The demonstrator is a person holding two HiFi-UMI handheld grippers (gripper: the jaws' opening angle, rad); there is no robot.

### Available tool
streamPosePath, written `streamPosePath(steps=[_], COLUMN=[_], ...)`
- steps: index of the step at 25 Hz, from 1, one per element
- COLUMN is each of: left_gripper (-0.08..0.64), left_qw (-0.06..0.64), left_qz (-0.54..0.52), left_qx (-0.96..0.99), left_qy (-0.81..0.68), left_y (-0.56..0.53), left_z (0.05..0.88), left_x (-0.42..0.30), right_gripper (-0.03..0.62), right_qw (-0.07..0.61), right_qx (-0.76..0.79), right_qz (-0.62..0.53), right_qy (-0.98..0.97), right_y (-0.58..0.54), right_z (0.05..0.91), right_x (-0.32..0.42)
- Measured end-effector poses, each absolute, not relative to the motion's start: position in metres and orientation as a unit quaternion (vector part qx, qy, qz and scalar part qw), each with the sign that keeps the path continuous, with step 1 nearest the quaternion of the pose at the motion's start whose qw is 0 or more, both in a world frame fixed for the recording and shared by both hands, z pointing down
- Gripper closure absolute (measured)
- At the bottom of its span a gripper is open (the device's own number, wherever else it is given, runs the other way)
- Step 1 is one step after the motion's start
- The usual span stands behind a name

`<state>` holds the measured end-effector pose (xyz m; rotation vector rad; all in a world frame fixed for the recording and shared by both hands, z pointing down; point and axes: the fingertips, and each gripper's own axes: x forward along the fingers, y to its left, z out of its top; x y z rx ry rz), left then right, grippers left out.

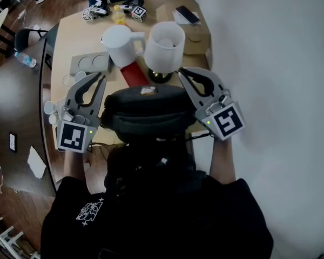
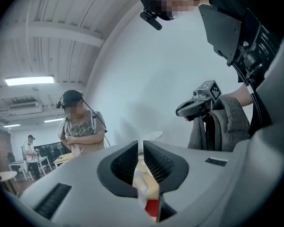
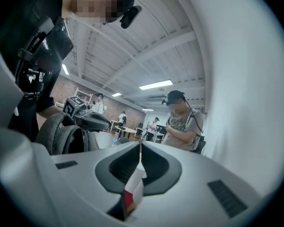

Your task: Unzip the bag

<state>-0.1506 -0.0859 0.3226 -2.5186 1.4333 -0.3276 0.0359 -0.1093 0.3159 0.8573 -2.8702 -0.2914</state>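
- bag (image 1: 146, 109): black backpack, rounded top up, close to the person's chest, between the two grippers and nearer than the table (image 1: 65, 42)
- what bears it is unclear (grey straps hang right beside each gripper in the other's view; hooked or just next to it, can't say)
- left gripper (image 1: 99, 79): at the bag's left flank, jaws all but together, hairline slit, nothing in it
- right gripper (image 1: 182, 73): at the bag's right flank, jaws pressed together, nothing pinched
- zip: no track or slider visible in any view, so zipped or open can't be told; small pale tag (image 1: 147, 90) on the bag's crown, could be a label
- handling, my guess: soft fabric, sags and folds, not fragile, probably light; it will follow a pull instead of resisting
- where to hold: the slider tab (small, likely slick) takes a fingertip pinch; the other gripper braces the fabric just beside the track or a strap
- white jugs (image 1: 164, 45) stand on the table just beyond the bag and could be knocked
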Motion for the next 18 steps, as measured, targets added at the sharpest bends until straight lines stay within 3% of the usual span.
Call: streamPosePath(steps=[18], left_gripper=[0.529], left_qw=[0.102], left_qz=[-0.103], left_qx=[-0.867], left_qy=[0.476], left_y=[-0.0883], left_z=[0.3281], left_x=[-0.1457], right_gripper=[0.568], right_qw=[0.087], right_qx=[0.278], right_qz=[-0.098], right_qy=[-0.952], right_y=[-0.1077], right_z=[0.3234], right_x=[0.0334])
